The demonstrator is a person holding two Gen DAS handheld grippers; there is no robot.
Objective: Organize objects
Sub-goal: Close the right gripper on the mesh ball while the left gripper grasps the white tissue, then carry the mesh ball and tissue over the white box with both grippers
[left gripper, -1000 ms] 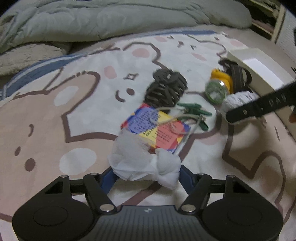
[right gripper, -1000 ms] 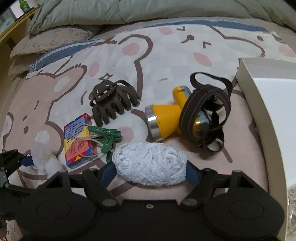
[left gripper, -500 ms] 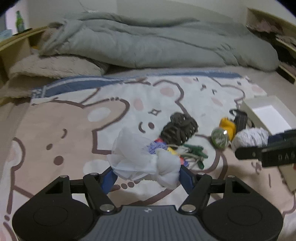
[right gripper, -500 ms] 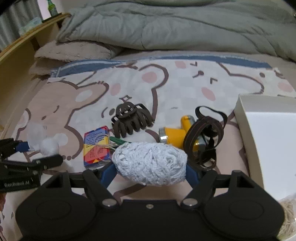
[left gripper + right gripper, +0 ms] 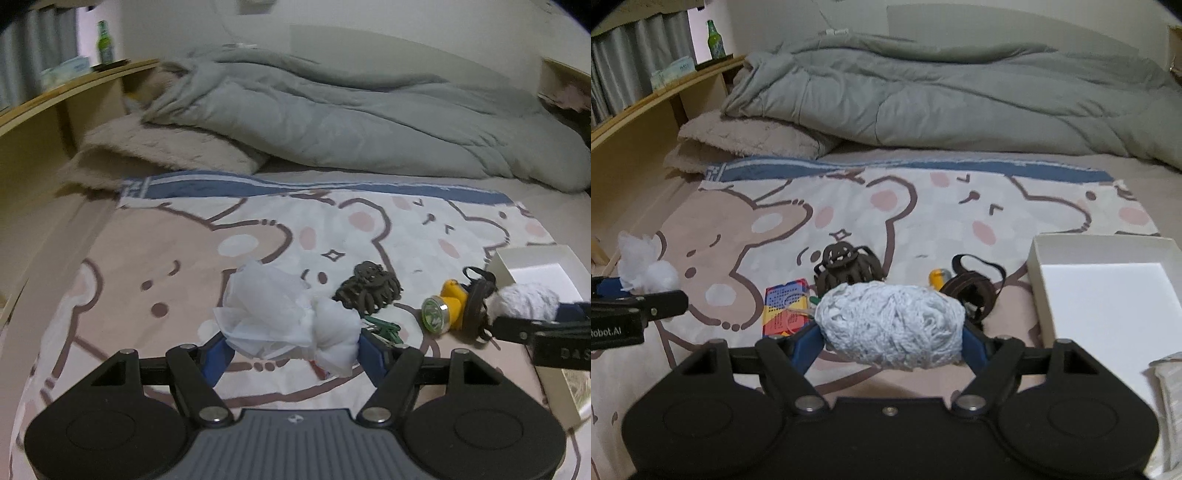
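Left tongs [image 5: 293, 345] grip white tissue [image 5: 280, 317]; right tongs [image 5: 892, 338] grip yarn [image 5: 892, 326]

Left gripper [image 5: 291, 345] clamped on a crumpled white plastic bag [image 5: 284, 317], held between both blue fingers [image 5: 371, 354] above the bear-print blanket [image 5: 147, 266]. Beyond the right finger: green clothespins [image 5: 384, 326], then a dark brown claw hair clip [image 5: 369, 290]. Further right, a yellow headlamp [image 5: 445, 308] with dark strap. Right gripper [image 5: 532, 312] at far right edge, gripping a white yarn ball [image 5: 526, 301] before a white box [image 5: 535, 264].
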